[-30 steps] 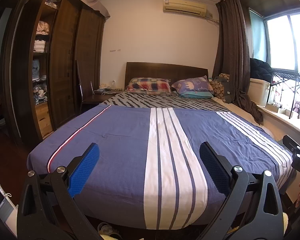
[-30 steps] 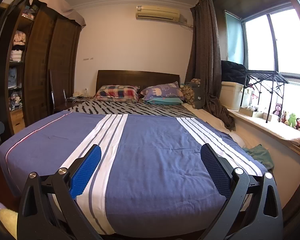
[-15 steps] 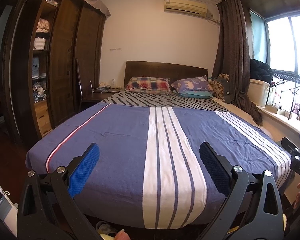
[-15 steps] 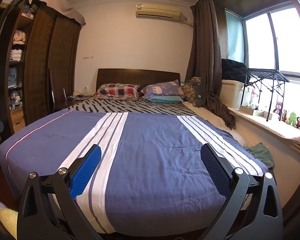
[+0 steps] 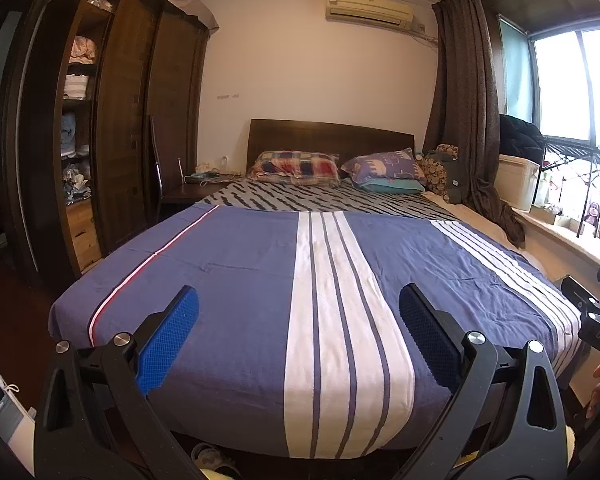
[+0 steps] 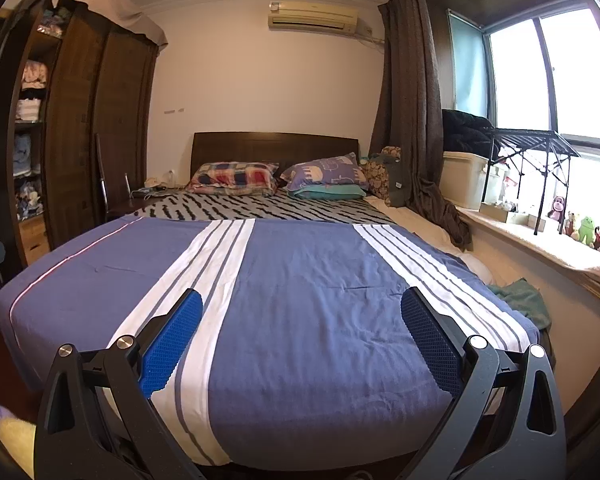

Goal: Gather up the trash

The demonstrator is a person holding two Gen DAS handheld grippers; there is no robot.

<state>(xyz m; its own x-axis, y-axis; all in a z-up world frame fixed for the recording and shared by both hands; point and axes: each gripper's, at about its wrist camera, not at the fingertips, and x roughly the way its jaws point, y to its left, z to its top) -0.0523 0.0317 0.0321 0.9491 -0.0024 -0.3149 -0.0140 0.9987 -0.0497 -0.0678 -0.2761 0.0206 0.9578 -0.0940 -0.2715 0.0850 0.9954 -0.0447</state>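
Note:
My left gripper is open and empty, held at the foot of a bed with a blue and white striped cover. My right gripper is open and empty too, over the same bed a little further right. Its body shows at the right edge of the left wrist view. I see no clear piece of trash on the bed. A green cloth lies crumpled at the bed's right edge.
A dark wardrobe with open shelves stands left. A nightstand with small items is by the headboard. Pillows lie at the head. A window sill with toys and a rack runs along the right. Slippers lie under the bed's foot.
Both grippers have risen or tilted slightly, so the bed sits a little lower in view. Both stay open and empty.

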